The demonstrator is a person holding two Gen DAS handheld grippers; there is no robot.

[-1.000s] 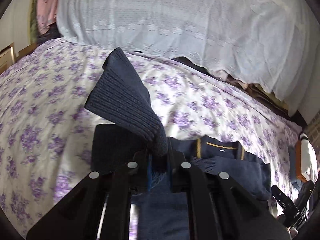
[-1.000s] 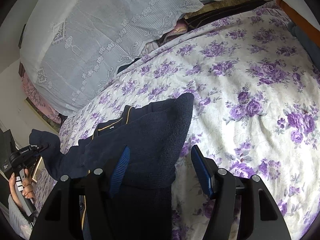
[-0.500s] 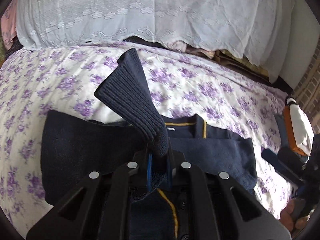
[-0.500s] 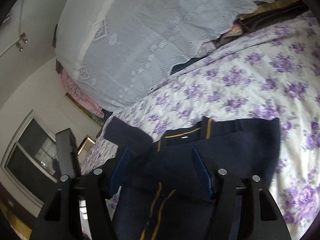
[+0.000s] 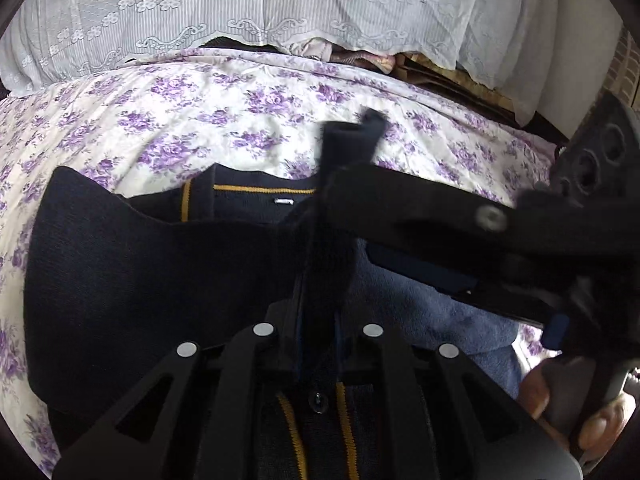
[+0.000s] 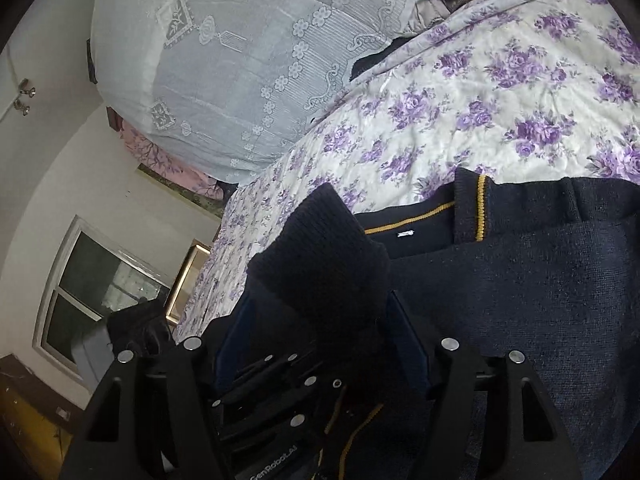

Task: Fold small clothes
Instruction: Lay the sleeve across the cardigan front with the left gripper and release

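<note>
Navy cardigans (image 5: 160, 280): one, with yellow trim
Ribbed cuffs (image 6: 320, 256) raised: one
Buttons (image 5: 319, 399) visible: one
Grippers: two, left (image 5: 316, 320) and right (image 6: 320, 344)
Floral bed sheets (image 5: 200, 120): one
White lace covers (image 5: 280, 0): one
Windows (image 6: 92, 292): one

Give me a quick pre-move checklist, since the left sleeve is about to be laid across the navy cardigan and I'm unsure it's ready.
1. Left gripper shut on sleeve cuff: ok.
2. Right gripper open, pads not pressing on cloth: ok.
3. Right sleeve already folded across the cardigan body: ok.
4. Collar lying flat on the floral bedsheet: ok.
5. Bottom hem straight: cannot tell, hidden by the grippers.
</note>
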